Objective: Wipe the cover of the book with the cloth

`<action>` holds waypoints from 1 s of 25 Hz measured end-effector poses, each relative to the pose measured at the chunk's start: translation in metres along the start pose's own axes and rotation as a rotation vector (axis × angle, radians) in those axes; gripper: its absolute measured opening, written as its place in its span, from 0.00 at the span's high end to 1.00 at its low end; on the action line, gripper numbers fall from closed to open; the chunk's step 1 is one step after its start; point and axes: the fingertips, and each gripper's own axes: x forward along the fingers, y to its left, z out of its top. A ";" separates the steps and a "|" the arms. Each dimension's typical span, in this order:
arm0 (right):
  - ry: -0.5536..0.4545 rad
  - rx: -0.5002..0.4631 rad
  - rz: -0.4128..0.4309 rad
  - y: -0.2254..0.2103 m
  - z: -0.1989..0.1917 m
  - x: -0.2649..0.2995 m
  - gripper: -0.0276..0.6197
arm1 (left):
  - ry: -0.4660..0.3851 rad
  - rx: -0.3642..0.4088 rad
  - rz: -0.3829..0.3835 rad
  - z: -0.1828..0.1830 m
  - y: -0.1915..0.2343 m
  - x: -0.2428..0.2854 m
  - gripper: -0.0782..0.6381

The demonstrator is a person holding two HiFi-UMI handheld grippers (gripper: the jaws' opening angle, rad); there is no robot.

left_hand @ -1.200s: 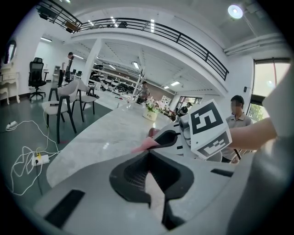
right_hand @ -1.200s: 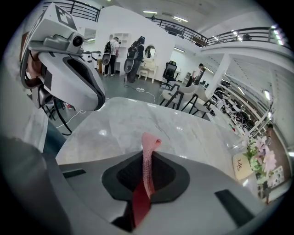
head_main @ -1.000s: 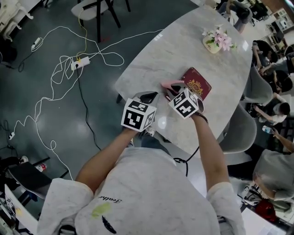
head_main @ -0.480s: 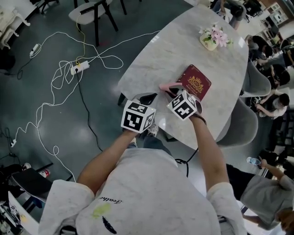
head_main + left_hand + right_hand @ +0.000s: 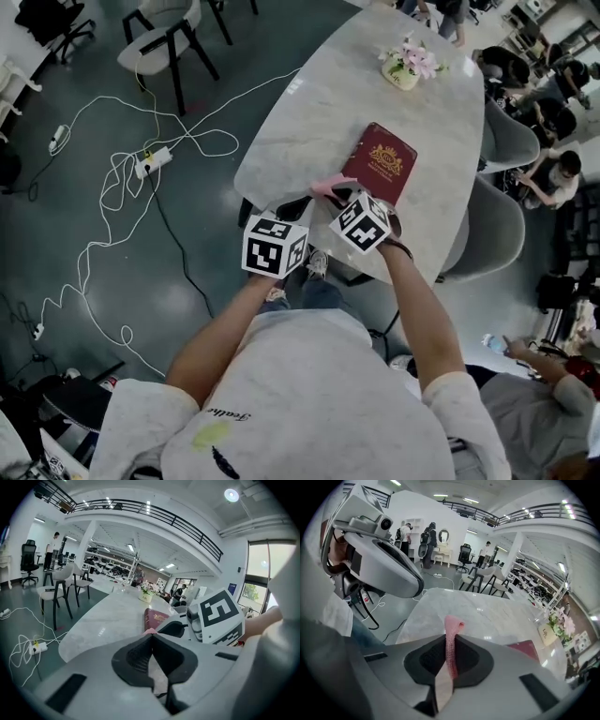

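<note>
Right gripper (image 5: 451, 638): jaws closed on a pink cloth (image 5: 453, 624), pinched as a thin upright fold with its free end poking out past the jaw tips. Left gripper (image 5: 151, 637): jaws pressed together at the tips, nothing between them. Both are held over the near edge of the pale marble counter (image 5: 323, 103), left gripper just beside the right. Cloth end sits at the near corner of the dark red book (image 5: 380, 161). Book closed, flat on the counter, gold emblem up. Flower pot (image 5: 405, 66) at the far end, well apart.
</note>
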 end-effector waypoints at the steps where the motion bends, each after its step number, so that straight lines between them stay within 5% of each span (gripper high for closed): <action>1: -0.008 0.017 -0.007 0.001 0.000 -0.003 0.93 | 0.000 0.002 -0.005 0.000 -0.002 -0.001 0.88; 14: -0.166 0.215 -0.180 -0.023 -0.001 -0.074 0.93 | -0.005 0.057 -0.078 0.013 -0.039 0.013 0.88; 25: -0.349 0.310 -0.313 -0.044 -0.011 -0.156 0.93 | -0.051 0.111 -0.053 0.032 -0.083 0.021 0.88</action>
